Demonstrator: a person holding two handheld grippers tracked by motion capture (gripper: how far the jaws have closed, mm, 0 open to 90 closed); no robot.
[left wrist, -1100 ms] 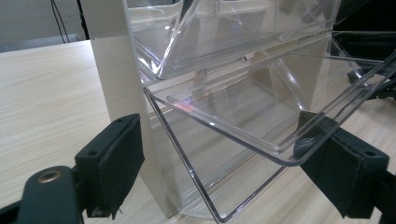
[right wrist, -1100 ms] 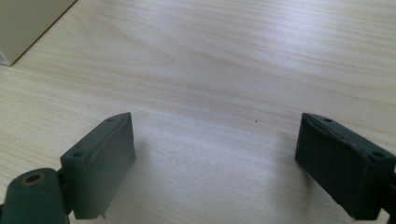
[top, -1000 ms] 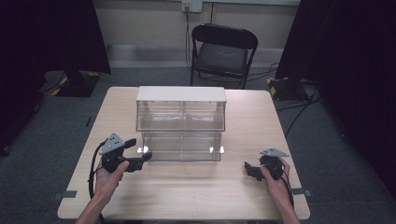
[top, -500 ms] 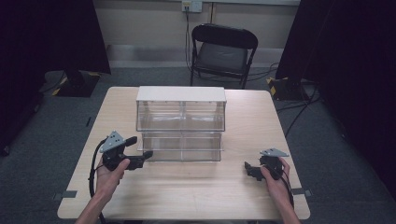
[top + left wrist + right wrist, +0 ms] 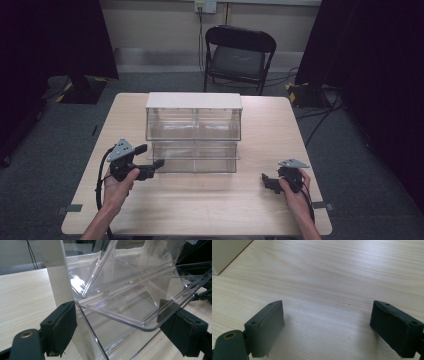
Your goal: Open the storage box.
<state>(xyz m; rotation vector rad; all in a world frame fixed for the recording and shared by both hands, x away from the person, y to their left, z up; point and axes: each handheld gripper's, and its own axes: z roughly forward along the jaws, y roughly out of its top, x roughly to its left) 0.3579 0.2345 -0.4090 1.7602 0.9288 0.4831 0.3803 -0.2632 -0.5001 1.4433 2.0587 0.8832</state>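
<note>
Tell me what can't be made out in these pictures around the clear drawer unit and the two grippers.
- Whether the left gripper touches the clear drawer unit: high view too small; in the left gripper view the open jaws flank the tilted clear bin, contact unclear.
- Bin contents: reflections on the clear plastic in the left gripper view.
- Unit's back: hidden by its white top, high view.
- Right gripper jaw tips: too small in the high view.

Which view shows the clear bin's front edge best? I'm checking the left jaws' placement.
The left gripper view: the clear bin's front edge lies close up between the open jaws. The high view shows the bin small; the right gripper view shows bare table.
</note>
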